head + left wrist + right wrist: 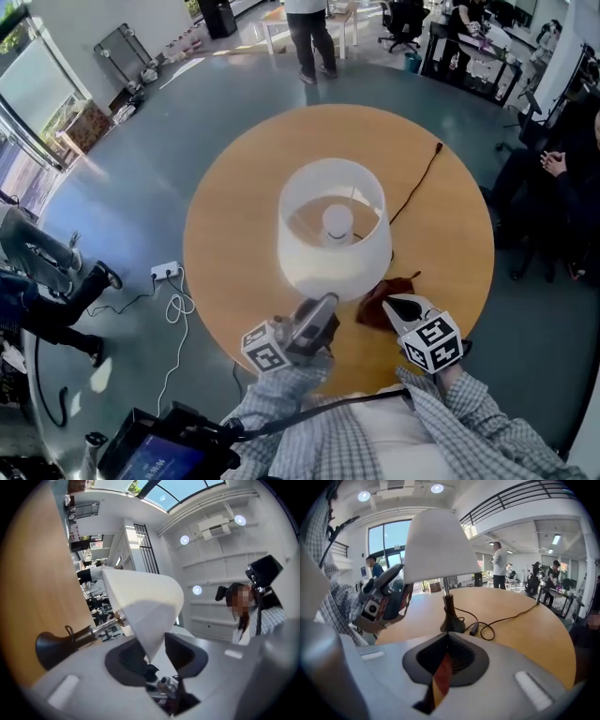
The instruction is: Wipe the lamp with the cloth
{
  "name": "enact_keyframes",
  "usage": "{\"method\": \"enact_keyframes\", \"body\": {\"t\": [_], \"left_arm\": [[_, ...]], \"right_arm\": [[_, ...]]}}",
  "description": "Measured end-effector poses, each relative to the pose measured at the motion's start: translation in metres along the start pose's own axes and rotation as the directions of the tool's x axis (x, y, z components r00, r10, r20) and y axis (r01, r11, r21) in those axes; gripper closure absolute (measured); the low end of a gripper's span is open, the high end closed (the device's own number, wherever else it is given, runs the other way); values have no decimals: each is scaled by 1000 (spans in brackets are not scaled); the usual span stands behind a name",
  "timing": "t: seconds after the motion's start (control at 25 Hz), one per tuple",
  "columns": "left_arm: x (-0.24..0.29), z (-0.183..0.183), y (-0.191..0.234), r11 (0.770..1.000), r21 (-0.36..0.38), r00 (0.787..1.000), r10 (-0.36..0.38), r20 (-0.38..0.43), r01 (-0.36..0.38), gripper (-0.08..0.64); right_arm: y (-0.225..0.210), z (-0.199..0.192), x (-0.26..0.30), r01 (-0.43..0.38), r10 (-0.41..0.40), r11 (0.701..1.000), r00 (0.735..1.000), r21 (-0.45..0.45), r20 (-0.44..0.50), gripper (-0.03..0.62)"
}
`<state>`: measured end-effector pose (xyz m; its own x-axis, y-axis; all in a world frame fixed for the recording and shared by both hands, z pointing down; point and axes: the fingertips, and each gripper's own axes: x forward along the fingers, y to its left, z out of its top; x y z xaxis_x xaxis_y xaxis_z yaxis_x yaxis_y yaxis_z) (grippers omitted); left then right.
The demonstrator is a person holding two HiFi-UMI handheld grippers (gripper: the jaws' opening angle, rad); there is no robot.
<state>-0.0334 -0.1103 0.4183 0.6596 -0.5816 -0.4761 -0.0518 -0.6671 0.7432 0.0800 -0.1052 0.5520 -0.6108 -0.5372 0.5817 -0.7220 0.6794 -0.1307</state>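
Right gripper point(446, 657): your jaws are closed tight on the dark red cloth point(442, 679).
Left gripper point(157, 654): your jaws stand partly apart, with the lower rim of the white lampshade point(140, 599) between them and a gap on one side.
Lamp base point(451, 619): upright, just beyond your right gripper's tips.
Cord point(506, 619): past the base, looping right across the round wooden table point(529, 637).

The table point(225, 253) is seen steeply from above in the head view. From its 6 o'clock edge, the lamp point(335, 230), shared by all views, is seen closely from below in the left gripper view and across the tabletop in the right gripper view.
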Motion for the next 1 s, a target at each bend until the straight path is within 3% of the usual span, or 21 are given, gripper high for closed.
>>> {"method": "enact_keyframes", "body": {"t": [0.08, 0.28, 0.56, 0.68, 0.8, 0.84, 0.92, 1.0], "left_arm": [[1, 0, -2, 1000, 11, 1000, 3, 4, -3, 436], [-1, -1, 0, 1000, 20, 1000, 13, 3, -13, 437], [-1, -1, 0, 1000, 18, 1000, 25, 10, -25, 436], [-1, -2, 2, 999, 18, 1000, 28, 13, -28, 436], [-3, -2, 2, 999, 18, 999, 30, 13, -30, 434], [-3, -2, 2, 999, 18, 999, 30, 10, -30, 433], [-3, -2, 3, 999, 18, 999, 31, 4, -31, 433], [-2, -2, 3, 999, 19, 999, 33, 3, -33, 433]], "right_arm": [[4, -16, 8, -40, 34, 996, 996, -74, -81, 587], [25, -59, 34, -199, 134, 960, 944, -197, -303, 451], [32, -83, 64, -228, 66, 916, 897, -330, -436, 353], [29, -88, 69, -237, 65, 907, 896, -348, -439, 354], [21, -85, 70, -182, 36, 927, 915, -329, -403, 394], [17, -84, 70, -155, 16, 935, 917, -320, -397, 485], [11, -84, 70, -141, 22, 955, 909, -260, -416, 517], [9, -85, 70, -150, 77, 979, 901, -140, -428, 522]]}}
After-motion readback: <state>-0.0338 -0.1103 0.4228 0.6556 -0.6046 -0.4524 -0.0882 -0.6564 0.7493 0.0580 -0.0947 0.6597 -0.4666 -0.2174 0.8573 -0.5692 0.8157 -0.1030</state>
